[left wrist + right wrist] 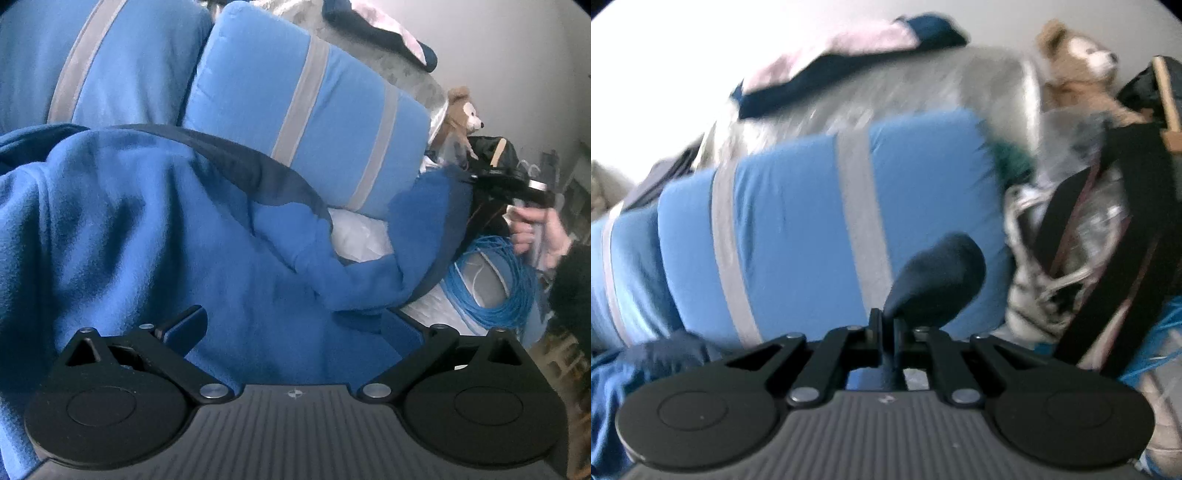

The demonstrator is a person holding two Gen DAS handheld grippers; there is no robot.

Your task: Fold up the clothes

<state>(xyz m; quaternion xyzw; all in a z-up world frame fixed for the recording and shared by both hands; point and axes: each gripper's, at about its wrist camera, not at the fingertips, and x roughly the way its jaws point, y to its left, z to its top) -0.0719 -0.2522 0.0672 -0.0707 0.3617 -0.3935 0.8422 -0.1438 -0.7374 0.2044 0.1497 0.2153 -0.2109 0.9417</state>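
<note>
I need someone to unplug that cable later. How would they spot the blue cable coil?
Find the blue striped pillow; the teddy bear sits at its right end. Below the bear lies the cable coil, the only bundle of thin bright-blue loops.

Striped pillows [306,122] ahead, cable coil [495,280] crowding right.

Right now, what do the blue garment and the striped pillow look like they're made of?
The blue garment looks like fleece: matt, fuzzy nap, soft thick folds, with a darker, smoother edge band. The striped pillow looks like woven cotton or a blend: flat, matt, finely creased, with grey stripes. Neither fibre can be told for certain.
</note>
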